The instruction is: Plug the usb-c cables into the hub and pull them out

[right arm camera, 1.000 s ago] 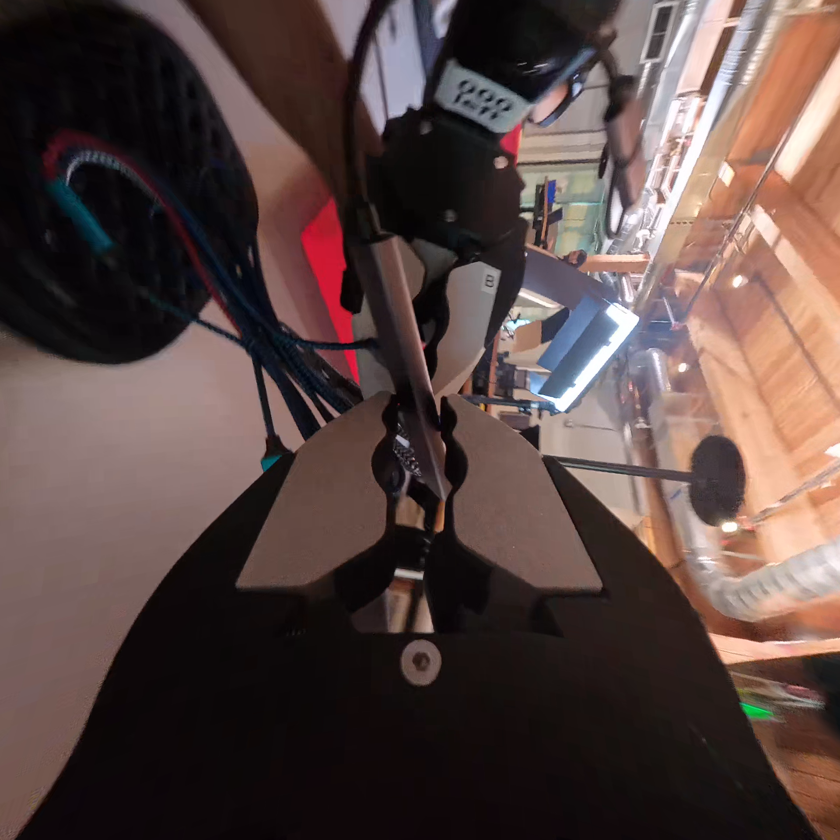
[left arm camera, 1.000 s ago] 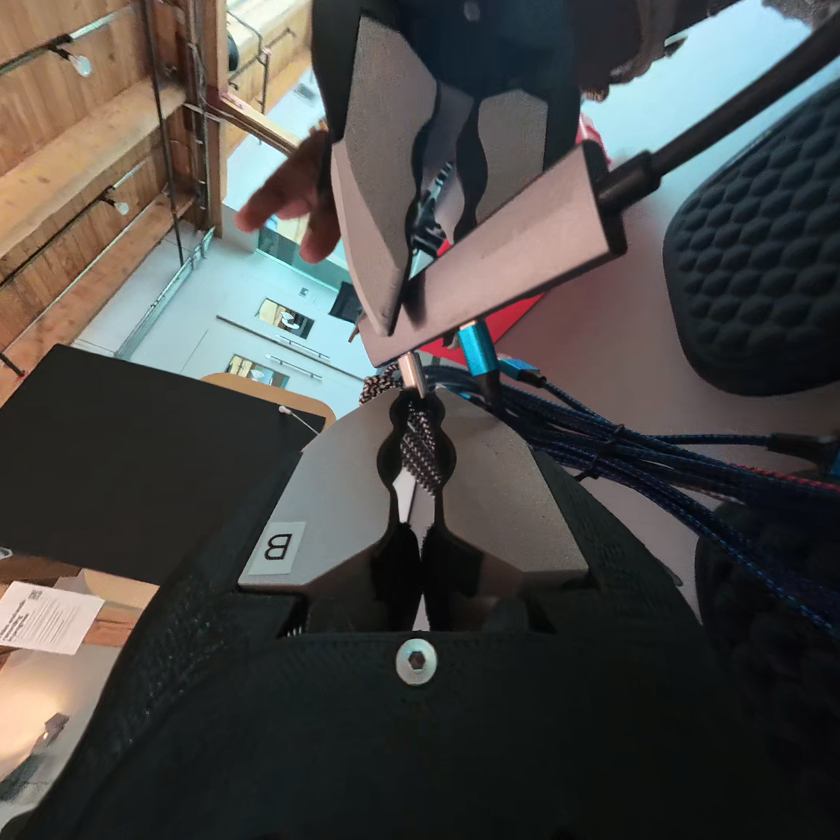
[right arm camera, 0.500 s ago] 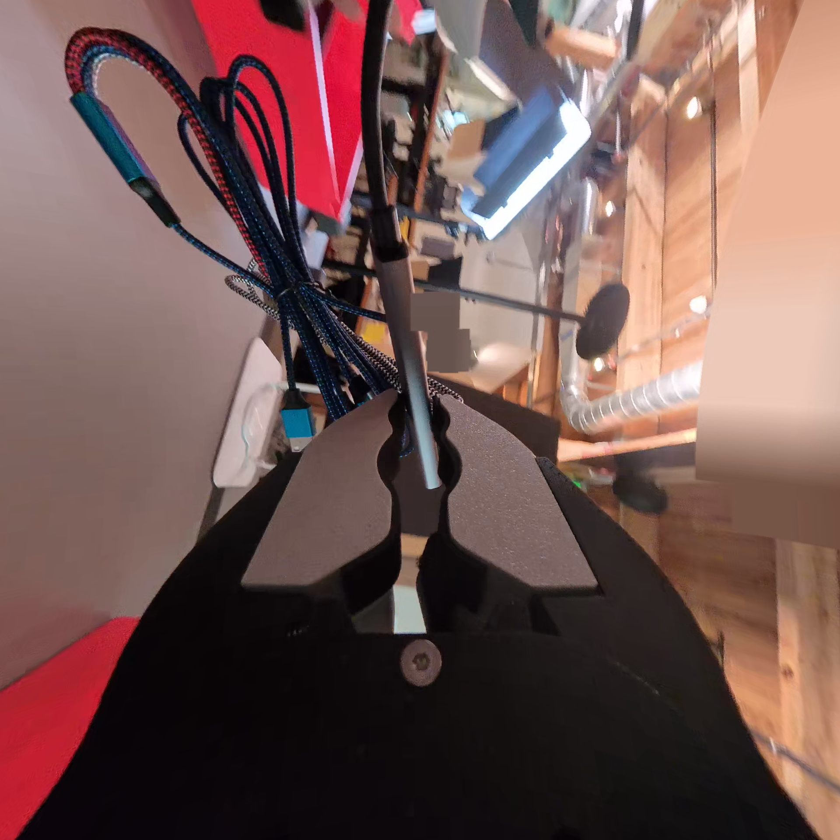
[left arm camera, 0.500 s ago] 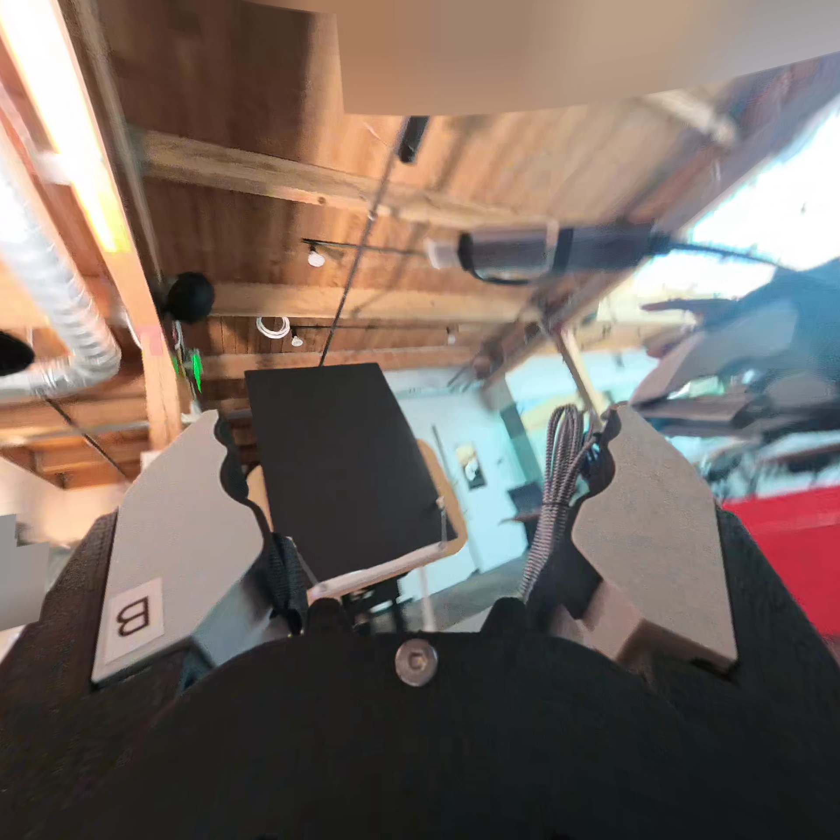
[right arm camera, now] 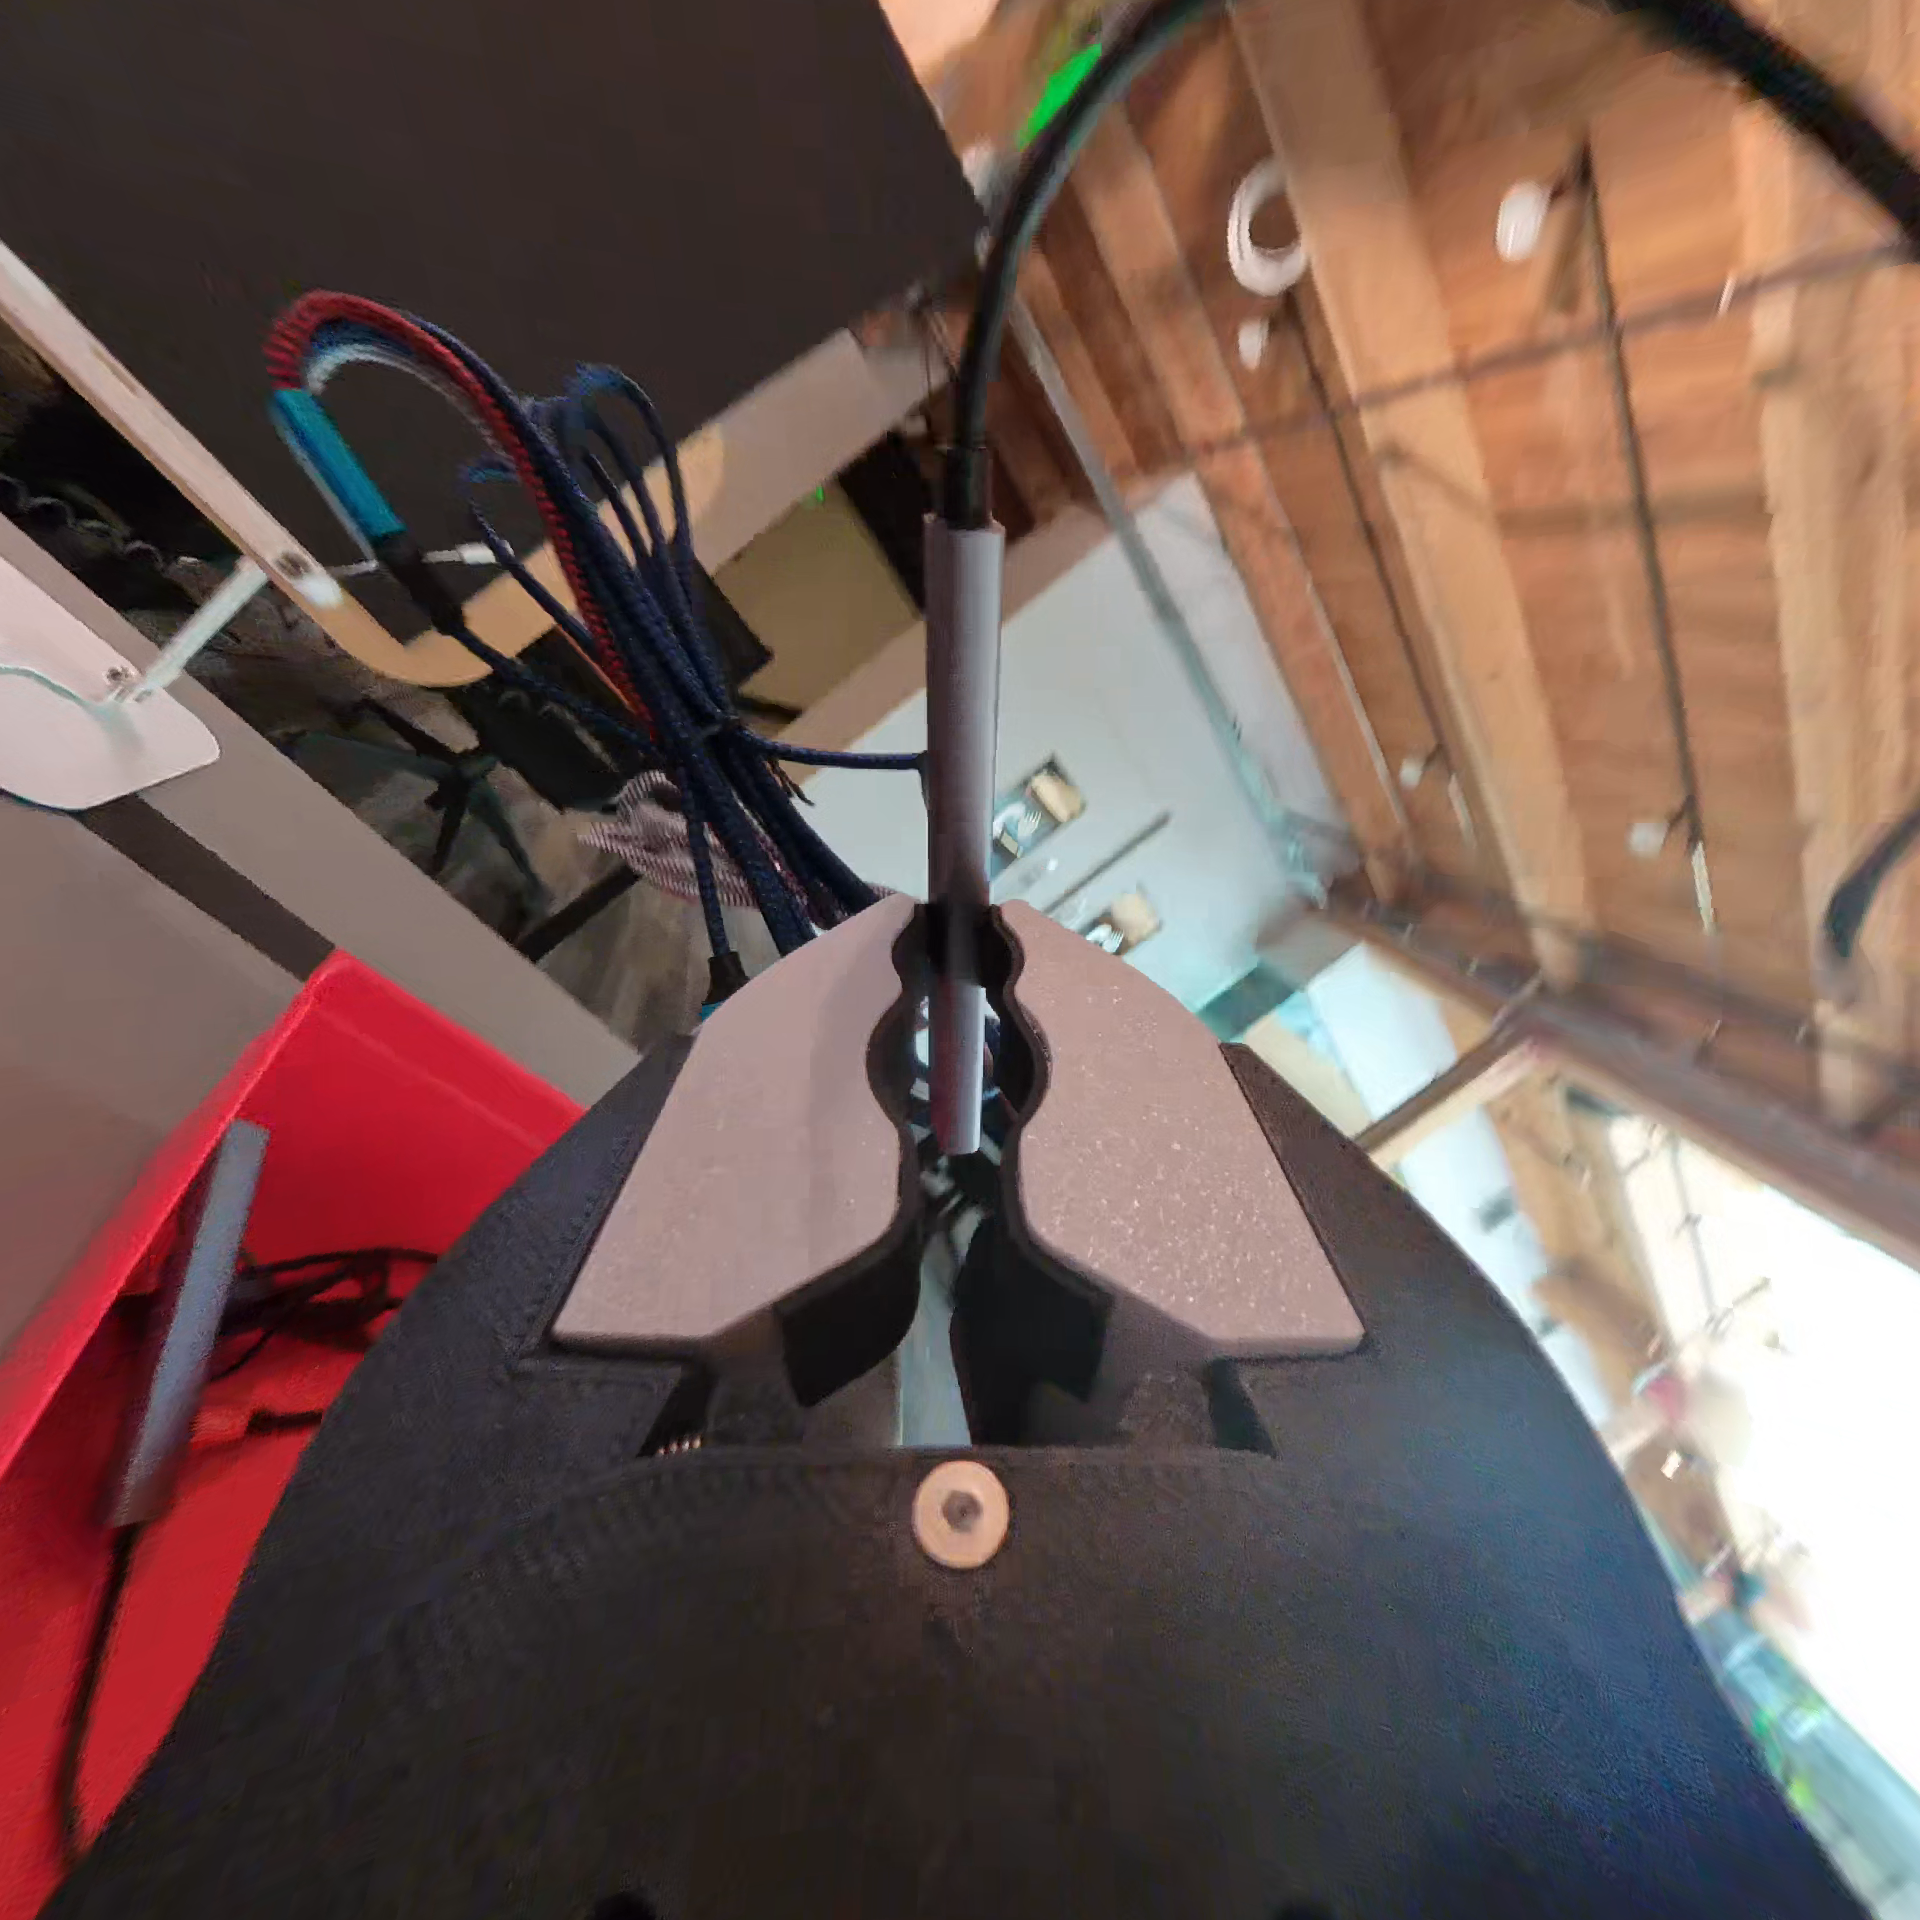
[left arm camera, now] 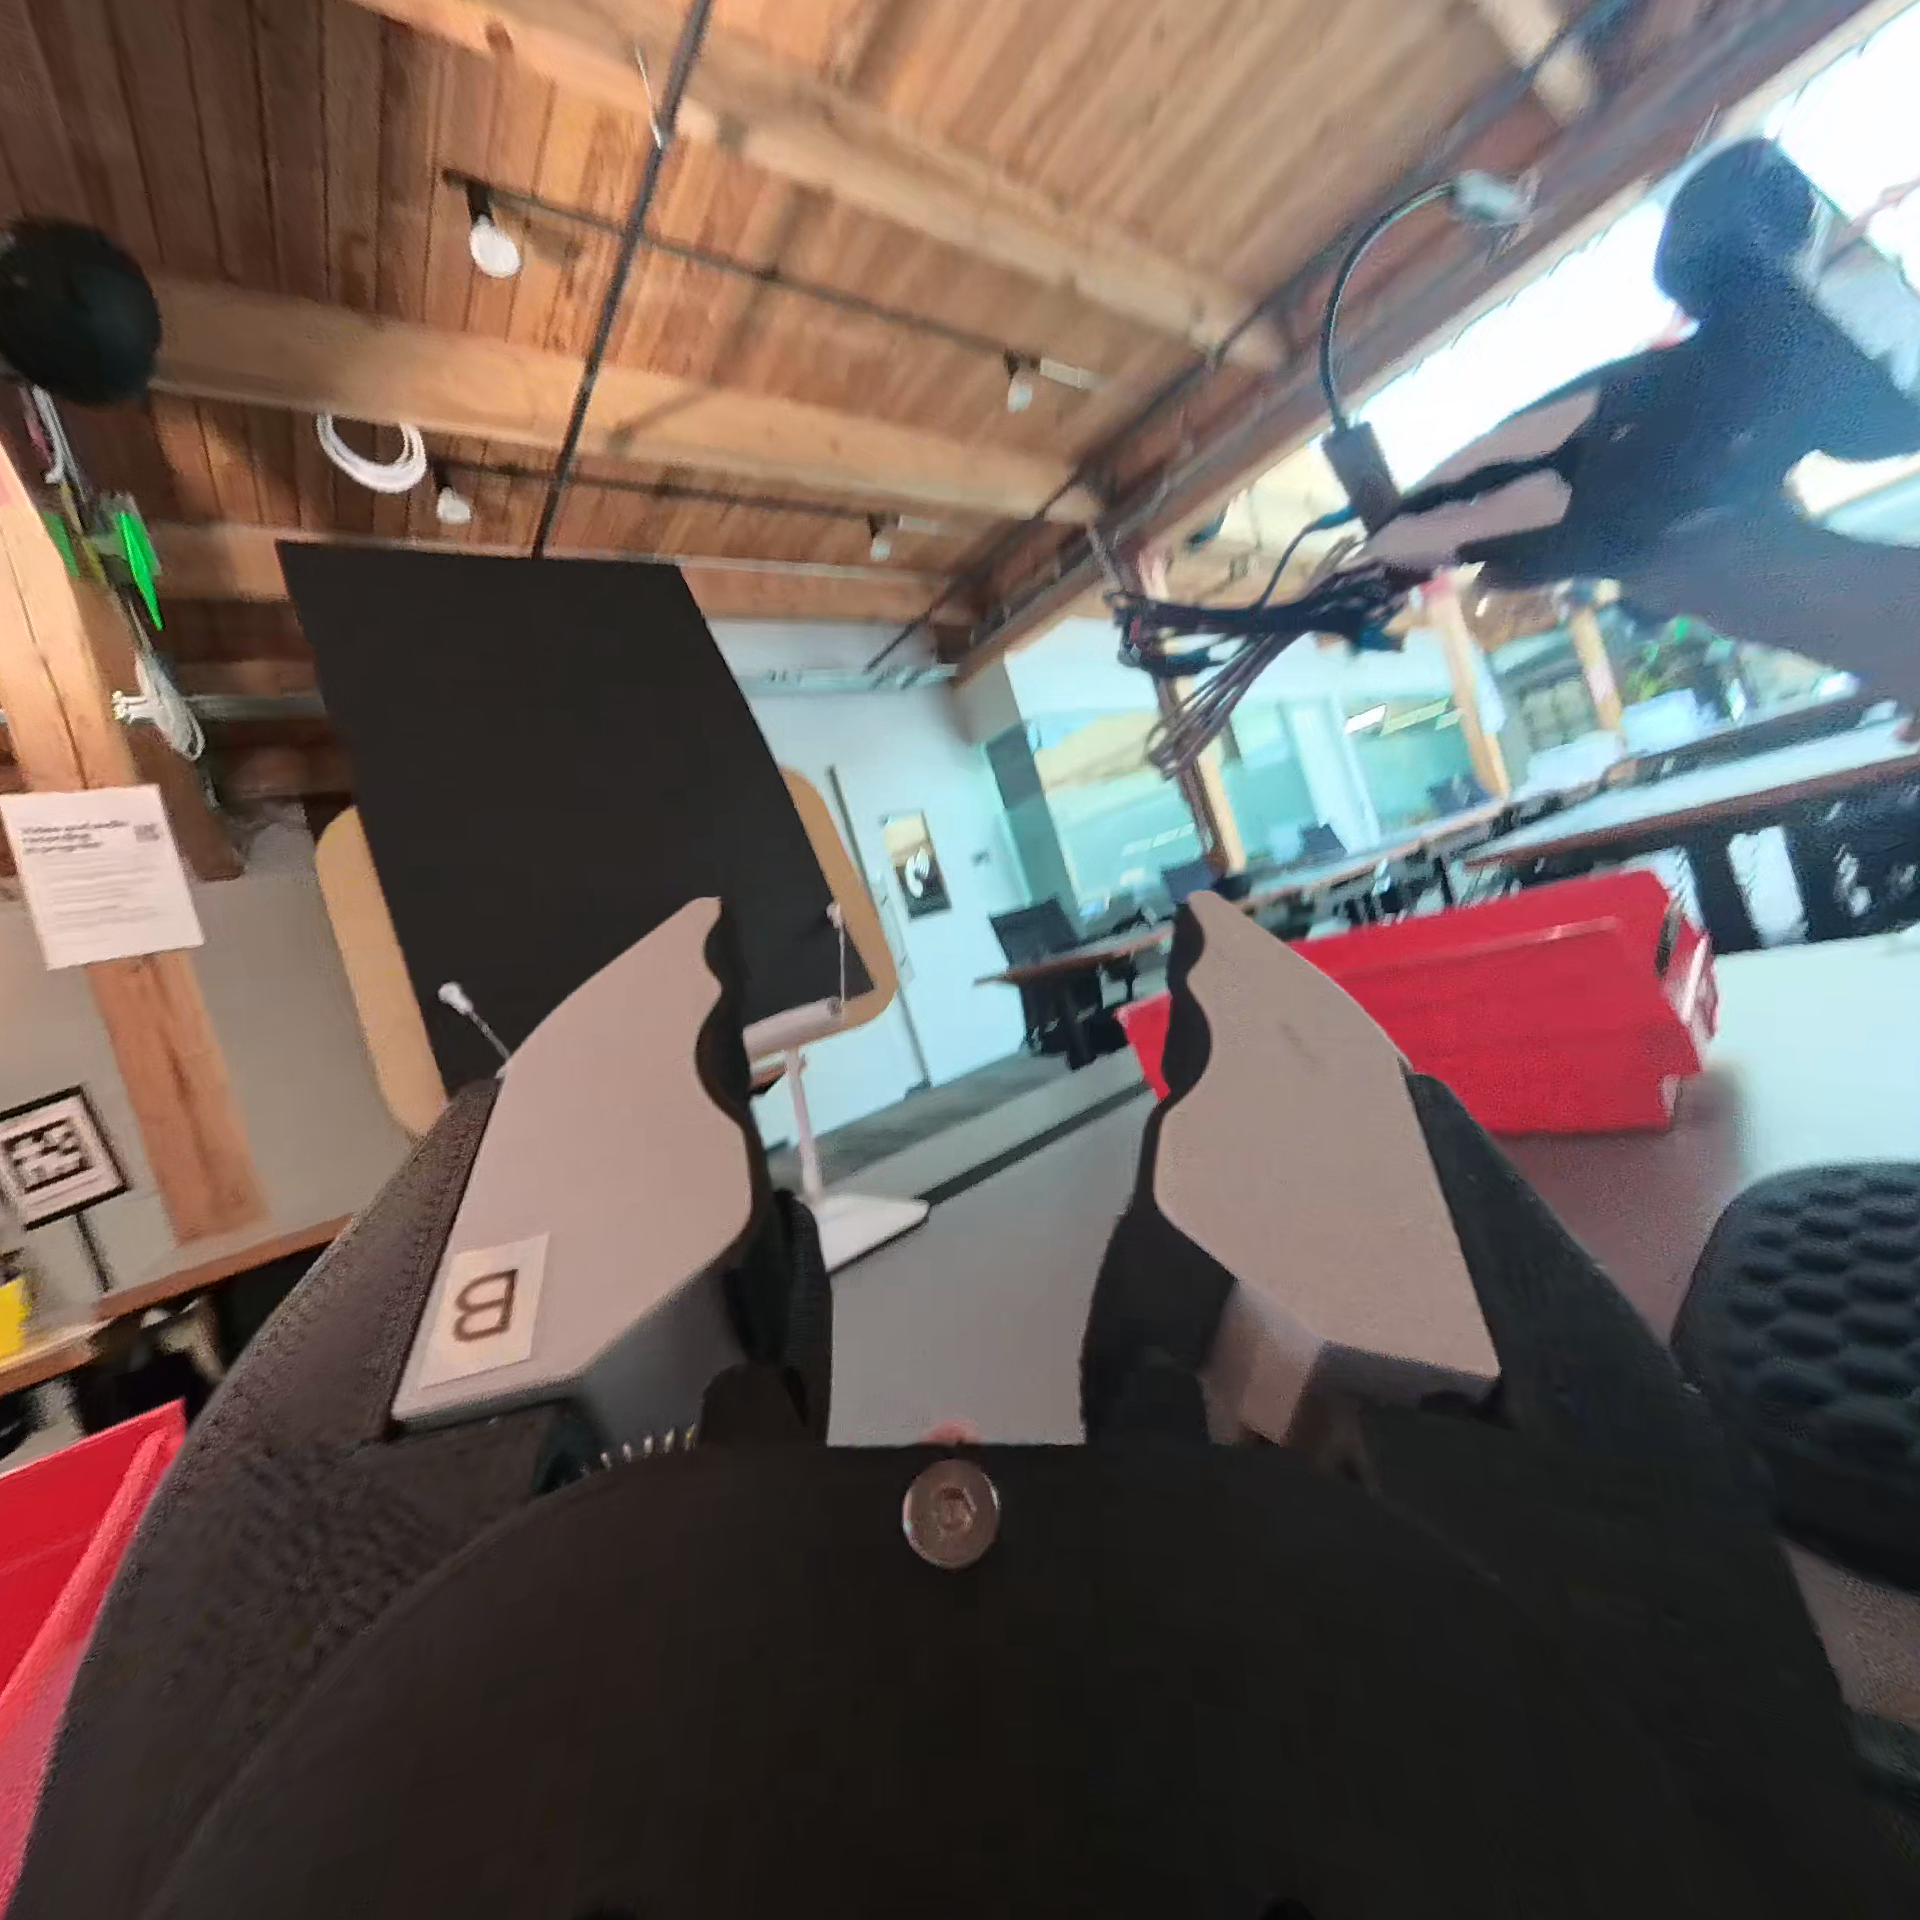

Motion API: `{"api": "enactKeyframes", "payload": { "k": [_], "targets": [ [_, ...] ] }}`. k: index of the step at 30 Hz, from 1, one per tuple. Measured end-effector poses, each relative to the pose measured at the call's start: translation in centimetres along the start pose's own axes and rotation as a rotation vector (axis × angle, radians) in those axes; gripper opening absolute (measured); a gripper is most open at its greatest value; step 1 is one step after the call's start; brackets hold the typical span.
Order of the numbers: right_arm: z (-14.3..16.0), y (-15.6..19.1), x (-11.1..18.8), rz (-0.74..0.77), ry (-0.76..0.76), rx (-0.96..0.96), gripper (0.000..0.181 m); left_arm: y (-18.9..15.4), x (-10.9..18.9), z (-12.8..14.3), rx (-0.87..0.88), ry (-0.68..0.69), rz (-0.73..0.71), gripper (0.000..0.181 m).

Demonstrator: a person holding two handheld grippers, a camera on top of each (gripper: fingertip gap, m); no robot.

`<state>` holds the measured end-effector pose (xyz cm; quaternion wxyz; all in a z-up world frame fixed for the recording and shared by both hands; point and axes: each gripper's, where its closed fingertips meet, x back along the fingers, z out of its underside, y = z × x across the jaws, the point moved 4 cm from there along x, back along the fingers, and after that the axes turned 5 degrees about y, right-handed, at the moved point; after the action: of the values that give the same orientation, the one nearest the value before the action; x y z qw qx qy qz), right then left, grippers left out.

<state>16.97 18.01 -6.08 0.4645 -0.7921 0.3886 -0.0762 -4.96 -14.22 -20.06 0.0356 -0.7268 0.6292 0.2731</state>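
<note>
Between the two grey fingers of the right gripper (right arm camera: 961, 914) sits the hub (right arm camera: 962, 727), a thin silver bar seen edge-on. It points up toward twelve o'clock. The fingers are pressed tight on its lower end. A smooth black cord (right arm camera: 1049, 156) leaves its top and bends away toward one o'clock. A bunch of braided cables (right arm camera: 665, 665), dark blue with some red, hangs from the hub toward ten o'clock and loops round. One cable has a shiny teal plug (right arm camera: 332, 457). A red bin (right arm camera: 343, 1122) shows at eight o'clock, with a flat grey piece (right arm camera: 187, 1320) leaning inside it.

From the left wrist view, the right gripper (left arm camera: 1392, 530) is blurry at two o'clock, with the hub (left arm camera: 1356, 473) and the cables (left arm camera: 1226, 644) dangling from it. The left gripper (left arm camera: 951, 920) is wide open and holds nothing. Its fingers are matte grey with wavy inner edges. A small white sticker (left arm camera: 488, 1314) with one letter sits on the finger at eight o'clock. A bumpy black pad (left arm camera: 1818, 1371) lies at four o'clock. Red bins (left arm camera: 1455, 1018) rest on a pale table (left arm camera: 1829, 1029) at three o'clock. A paper sign (left arm camera: 99, 873) hangs on a wooden post at nine o'clock.
</note>
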Motion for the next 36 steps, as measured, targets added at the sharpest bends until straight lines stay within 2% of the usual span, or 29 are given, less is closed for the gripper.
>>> {"api": "enactKeyframes", "payload": {
  "k": [3, 8, 11, 13, 17, 19, 21, 23, 25, 26, 27, 29, 31, 32, 34, 36],
  "targets": [
    [4.0, 0.9, -0.5, 0.010, 0.127, -0.116, 0.009, -0.5, -0.2, 0.8, -0.055, 0.064, 0.023, 0.068],
    [9.9, 4.1, -1.1, 0.015, 0.381, -0.142, 0.008, -1.4, -0.6, 1.6, -0.104, 0.127, 0.077, 0.059],
    [13.0, 7.2, -1.4, -0.062, 0.519, -0.174, 0.008, -1.7, -0.7, 1.9, -0.124, 0.151, 0.089, 0.056],
    [14.5, 9.7, -1.4, -0.170, 0.609, -0.203, 0.008, -1.8, -0.7, 2.1, -0.119, 0.159, 0.101, 0.055],
    [14.0, 13.1, -1.2, -0.440, 0.613, -0.379, 0.011, -1.9, -0.8, 2.4, -0.105, 0.171, 0.119, 0.055],
    [12.4, 13.9, -1.3, -0.576, 0.501, -0.579, 0.013, -2.1, -0.8, 2.3, -0.098, 0.165, 0.136, 0.055],
    [10.7, 12.4, -1.5, -0.576, 0.305, -0.776, 0.018, -2.2, -0.8, 2.3, -0.094, 0.158, 0.141, 0.055],
    [9.7, 9.8, -1.3, -0.536, 0.168, -0.933, 0.031, -2.1, -0.8, 2.2, -0.088, 0.157, 0.138, 0.055],
    [8.4, 7.9, -0.7, -0.517, 0.059, -1.026, 0.053, -2.0, -0.7, 2.3, -0.049, 0.157, 0.133, 0.055],
    [7.6, 7.2, -0.4, -0.510, 0.010, -1.058, 0.072, -1.8, -0.8, 2.3, -0.021, 0.159, 0.128, 0.055],
    [6.9, 6.8, -0.1, -0.500, -0.029, -1.077, 0.086, -1.6, -0.8, 2.2, 0.007, 0.155, 0.116, 0.060],
    [5.7, 6.8, 0.7, -0.483, -0.059, -1.063, 0.105, -1.0, -0.8, 1.5, 0.073, 0.099, 0.073, 0.082],
    [5.1, 7.8, 1.5, -0.501, -0.016, -0.997, 0.112, -0.2, -0.6, -0.2, 0.149, -0.031, 0.010, 0.127],
    [5.0, 8.6, 2.0, -0.525, 0.030, -0.951, 0.112, 0.2, -0.3, -1.3, 0.164, -0.104, -0.026, 0.141],
    [5.6, 10.3, 3.0, -0.573, 0.157, -0.851, 0.108, 0.6, 0.9, -3.5, 0.155, -0.187, -0.079, 0.144],
    [6.5, 12.1, 4.2, -0.637, 0.254, -0.738, 0.082, 1.2, 2.1, -5.0, 0.119, -0.184, -0.136, 0.143]
  ]
}}
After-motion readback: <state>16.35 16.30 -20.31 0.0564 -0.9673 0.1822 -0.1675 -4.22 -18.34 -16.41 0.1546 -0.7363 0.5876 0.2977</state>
